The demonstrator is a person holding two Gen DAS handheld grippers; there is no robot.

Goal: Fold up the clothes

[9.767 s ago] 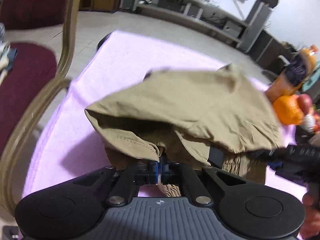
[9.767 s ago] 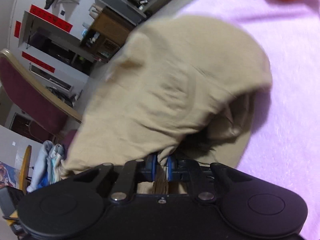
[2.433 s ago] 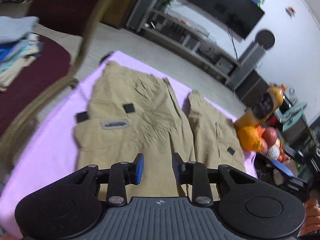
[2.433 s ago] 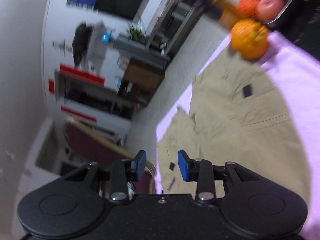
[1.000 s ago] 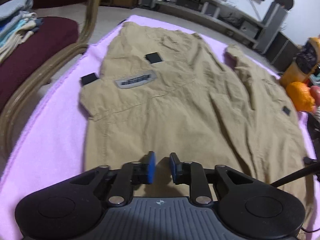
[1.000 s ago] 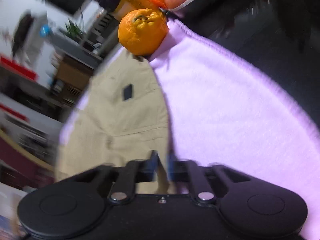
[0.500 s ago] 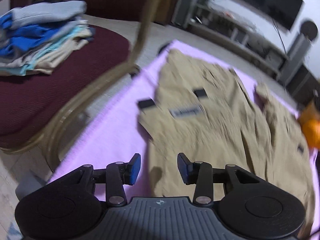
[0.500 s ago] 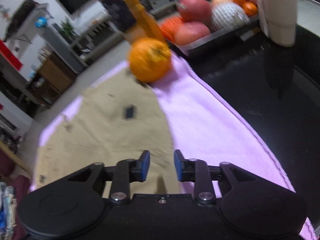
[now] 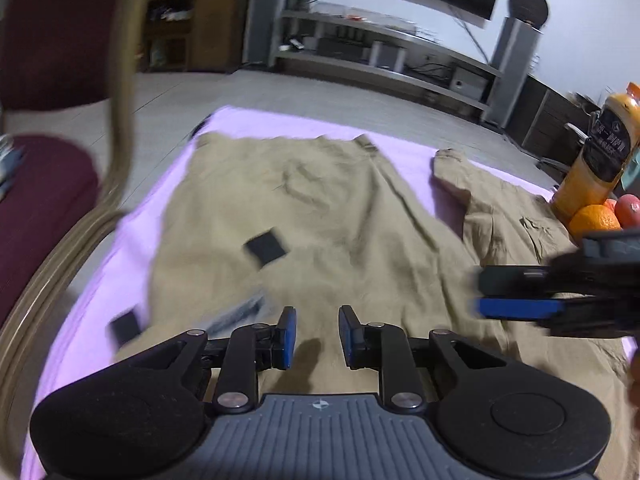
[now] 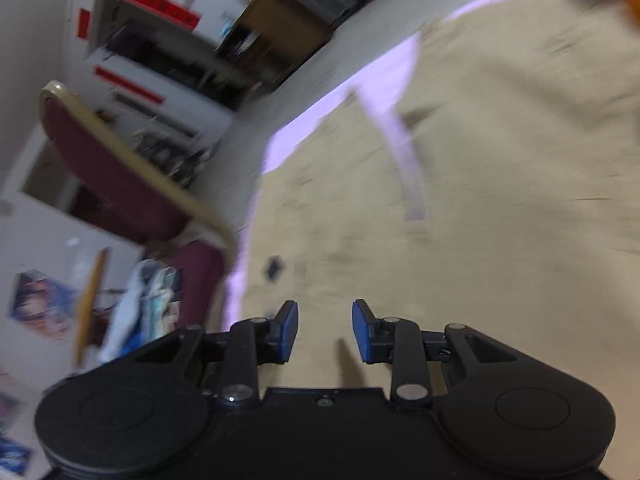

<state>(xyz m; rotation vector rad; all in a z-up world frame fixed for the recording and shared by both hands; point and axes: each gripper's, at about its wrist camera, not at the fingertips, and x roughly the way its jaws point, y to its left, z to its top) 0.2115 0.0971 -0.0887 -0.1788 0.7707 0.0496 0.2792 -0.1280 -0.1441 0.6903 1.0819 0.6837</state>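
Observation:
Khaki shorts (image 9: 320, 216) lie spread flat on a pink cloth (image 9: 132, 240), with black patches and a grey label near the waistband at my side. My left gripper (image 9: 314, 336) hovers open just above the near edge of the shorts, nothing between its blue pads. My right gripper (image 9: 516, 292) reaches in from the right over the right leg, blurred, its pads apart. In the right wrist view the right gripper (image 10: 325, 330) is open above the same shorts (image 10: 500, 200), looking towards the left leg.
A maroon chair with a gold frame (image 9: 116, 148) stands close on the left. An orange juice bottle (image 9: 600, 148) and fruit (image 9: 594, 220) sit at the cloth's far right corner. Folded clothes (image 10: 140, 312) are stacked on a chair seat.
Both grippers have swung back over the spread shorts. The right one turned left, away from the fruit tray, and both remain open.

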